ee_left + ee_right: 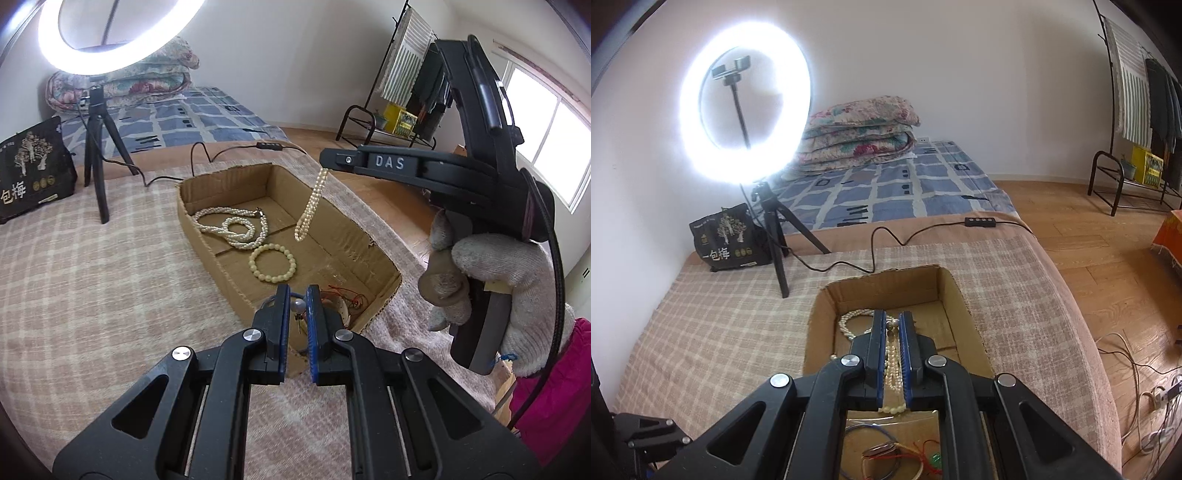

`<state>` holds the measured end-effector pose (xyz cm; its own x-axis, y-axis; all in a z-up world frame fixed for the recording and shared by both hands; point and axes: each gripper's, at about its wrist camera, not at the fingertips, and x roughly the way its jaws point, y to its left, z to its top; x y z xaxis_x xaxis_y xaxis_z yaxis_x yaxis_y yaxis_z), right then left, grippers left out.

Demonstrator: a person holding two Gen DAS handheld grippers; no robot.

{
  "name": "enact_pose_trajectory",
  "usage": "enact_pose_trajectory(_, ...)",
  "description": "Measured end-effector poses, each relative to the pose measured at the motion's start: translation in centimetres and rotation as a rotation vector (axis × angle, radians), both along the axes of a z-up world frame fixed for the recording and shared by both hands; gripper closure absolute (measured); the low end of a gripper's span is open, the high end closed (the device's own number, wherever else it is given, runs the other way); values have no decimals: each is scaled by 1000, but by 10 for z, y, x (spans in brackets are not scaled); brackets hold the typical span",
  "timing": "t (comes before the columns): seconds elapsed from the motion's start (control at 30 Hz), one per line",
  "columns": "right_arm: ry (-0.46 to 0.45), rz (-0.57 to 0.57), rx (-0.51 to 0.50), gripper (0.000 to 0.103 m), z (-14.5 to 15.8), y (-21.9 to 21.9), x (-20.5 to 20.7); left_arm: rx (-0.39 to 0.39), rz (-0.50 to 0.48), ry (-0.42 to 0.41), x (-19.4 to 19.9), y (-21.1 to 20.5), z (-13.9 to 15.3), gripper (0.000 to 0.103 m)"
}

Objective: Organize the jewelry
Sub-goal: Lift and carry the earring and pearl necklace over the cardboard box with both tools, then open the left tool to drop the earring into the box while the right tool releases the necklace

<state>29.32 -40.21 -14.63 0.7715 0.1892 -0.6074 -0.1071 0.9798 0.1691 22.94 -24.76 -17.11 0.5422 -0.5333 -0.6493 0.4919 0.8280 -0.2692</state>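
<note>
An open cardboard box (207, 236) lies on the checked bedcover. Inside lie a twisted pearl necklace (236, 225), a cream bead bracelet (272, 264) and, at the near end, red cords and rings (343, 301). My left gripper (297, 308) is shut on a pearl earring (297, 305) over the box's near end. My right gripper (325, 164) is shut on a pearl strand (310, 206) that hangs over the box. In the right wrist view the gripper (893, 325) pinches the strand (893, 373) above the box (820, 332).
A ring light on a black tripod (94, 147) stands left of the box, its cable (207, 155) running behind it. A black bag (31, 170) sits at far left. Folded quilts (857, 129) lie on the bed. The bed's right edge drops to wooden floor (1100, 266).
</note>
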Motion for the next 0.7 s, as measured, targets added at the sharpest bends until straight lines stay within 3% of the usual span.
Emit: enact_pose_trajectory(0.7,68,9,47,98,-32,-11,41,49,-14,17,12,-30,-21,96)
